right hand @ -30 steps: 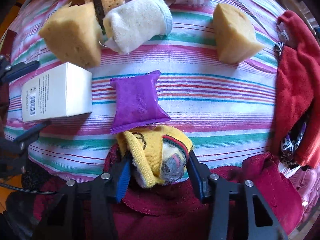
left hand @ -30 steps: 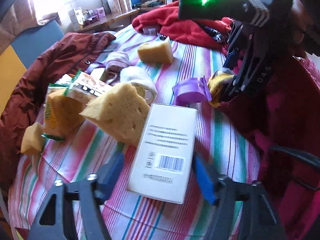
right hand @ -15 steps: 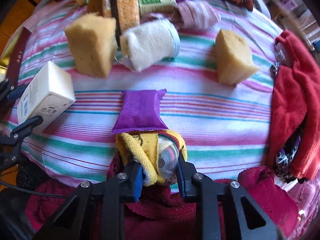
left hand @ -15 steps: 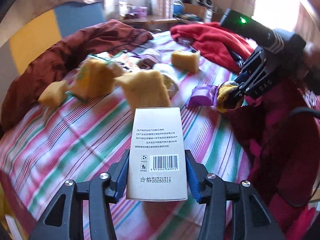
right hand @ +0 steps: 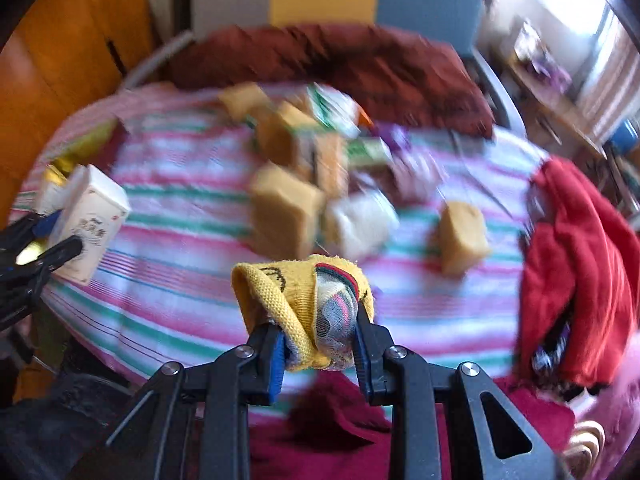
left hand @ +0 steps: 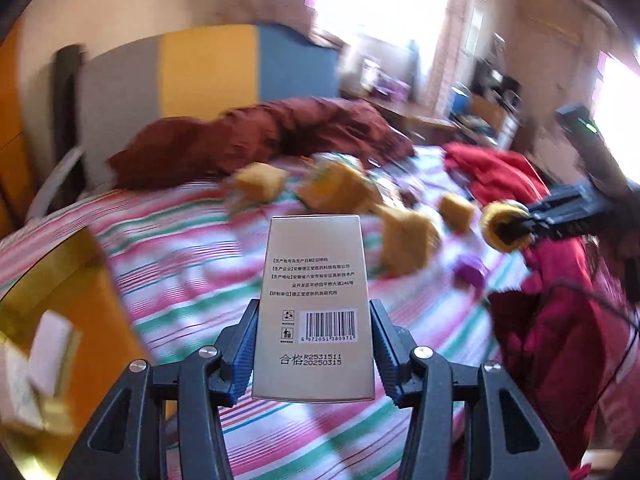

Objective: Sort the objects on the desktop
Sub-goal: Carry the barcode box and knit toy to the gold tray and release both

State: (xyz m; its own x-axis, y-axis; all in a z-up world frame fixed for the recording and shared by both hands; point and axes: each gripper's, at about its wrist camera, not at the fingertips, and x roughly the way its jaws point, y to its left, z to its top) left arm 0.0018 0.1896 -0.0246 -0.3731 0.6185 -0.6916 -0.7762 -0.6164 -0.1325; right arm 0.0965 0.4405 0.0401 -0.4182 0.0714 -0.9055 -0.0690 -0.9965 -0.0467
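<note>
My left gripper (left hand: 314, 344) is shut on a white box (left hand: 315, 304) with a barcode, held up above the striped tablecloth (left hand: 192, 280). The box also shows at the left of the right wrist view (right hand: 90, 224). My right gripper (right hand: 320, 344) is shut on a rolled yellow sock (right hand: 308, 304), lifted off the table; it shows at the right of the left wrist view (left hand: 502, 224). Yellow sponges (right hand: 286, 220) (right hand: 462, 236), a white rolled sock (right hand: 360, 224) and a purple packet (left hand: 470, 272) lie on the cloth.
A dark red jacket (left hand: 260, 136) lies along the far edge, a red garment (right hand: 576, 264) at the right, a maroon one (left hand: 560, 340) at the near edge. Snack packs (right hand: 336, 116) sit among the sponges. An orange and gold box (left hand: 60, 320) is at the left.
Both grippers have lifted and tilted up with their loads. The box and the sock are off the table and the views now take in the room. Motion blur shows fast movement.
</note>
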